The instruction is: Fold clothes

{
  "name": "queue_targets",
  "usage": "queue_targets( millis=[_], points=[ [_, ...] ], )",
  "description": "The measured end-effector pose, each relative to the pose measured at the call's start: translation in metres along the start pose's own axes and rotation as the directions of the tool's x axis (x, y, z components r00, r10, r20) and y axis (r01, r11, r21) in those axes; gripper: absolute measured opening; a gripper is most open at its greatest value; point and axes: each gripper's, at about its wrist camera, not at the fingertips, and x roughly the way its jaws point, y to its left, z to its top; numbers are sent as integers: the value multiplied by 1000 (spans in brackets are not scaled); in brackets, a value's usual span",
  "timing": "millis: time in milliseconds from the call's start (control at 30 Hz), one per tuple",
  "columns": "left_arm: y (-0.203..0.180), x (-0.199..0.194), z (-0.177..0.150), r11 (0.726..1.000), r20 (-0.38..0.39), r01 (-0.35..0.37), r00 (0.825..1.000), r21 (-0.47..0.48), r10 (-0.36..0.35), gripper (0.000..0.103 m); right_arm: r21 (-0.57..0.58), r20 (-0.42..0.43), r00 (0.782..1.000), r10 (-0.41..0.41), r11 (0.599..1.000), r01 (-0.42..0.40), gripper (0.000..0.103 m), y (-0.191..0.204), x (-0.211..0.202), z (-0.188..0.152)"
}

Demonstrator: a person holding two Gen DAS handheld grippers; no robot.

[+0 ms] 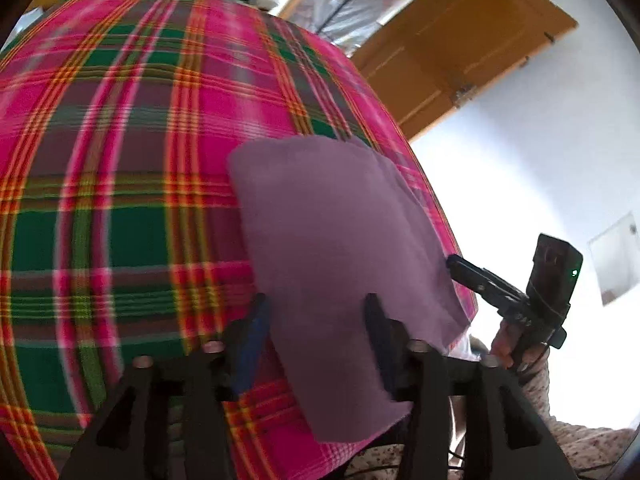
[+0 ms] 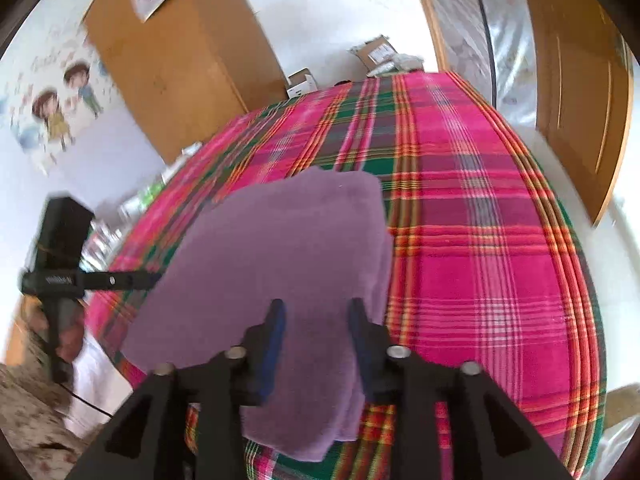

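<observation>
Purple cloth, folded into a thick rectangle, lies flat on the plaid bedspread near its front edge. I see my left gripper with jaws spread, pads clear of the fabric, the cloth's near edge lying between them. My right gripper likewise stands released, jaws apart over the cloth's near corner, nothing pinched. Wooden doors stand behind the bed.

Left claw and right claw both angle downward, jaws parted, gripping nothing.
</observation>
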Motion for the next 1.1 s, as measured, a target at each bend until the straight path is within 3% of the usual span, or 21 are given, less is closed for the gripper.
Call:
queue_targets(
  millis=[133,233,367,467,633,767,1100],
  points=[
    [15,5,9,995,-58,69,996,-70,-73,59,105,-81,994,71,993,-62,53,-31,11,11],
    [22,12,15,993,-107,83,990,-85,-92,59,188,-133,976,174,971,-148,54,-51,22,18],
    [36,18,23,980,-151,133,976,-149,-155,61,266,-184,940,288,935,-235,59,-70,35,27],
    [47,20,25,965,-159,182,964,-189,-212,70,269,-221,919,327,926,-264,60,-73,43,34],
    [59,27,31,932,-165,255,939,-259,-303,71,287,-262,881,393,904,-318,61,-79,56,43],
    [57,29,29,931,-208,264,925,-251,-318,71,341,-261,841,474,860,-379,61,-86,66,45],
    [50,40,31,925,-223,280,914,-259,-339,71,321,-325,798,508,853,-412,63,-74,73,47]
  ],
)
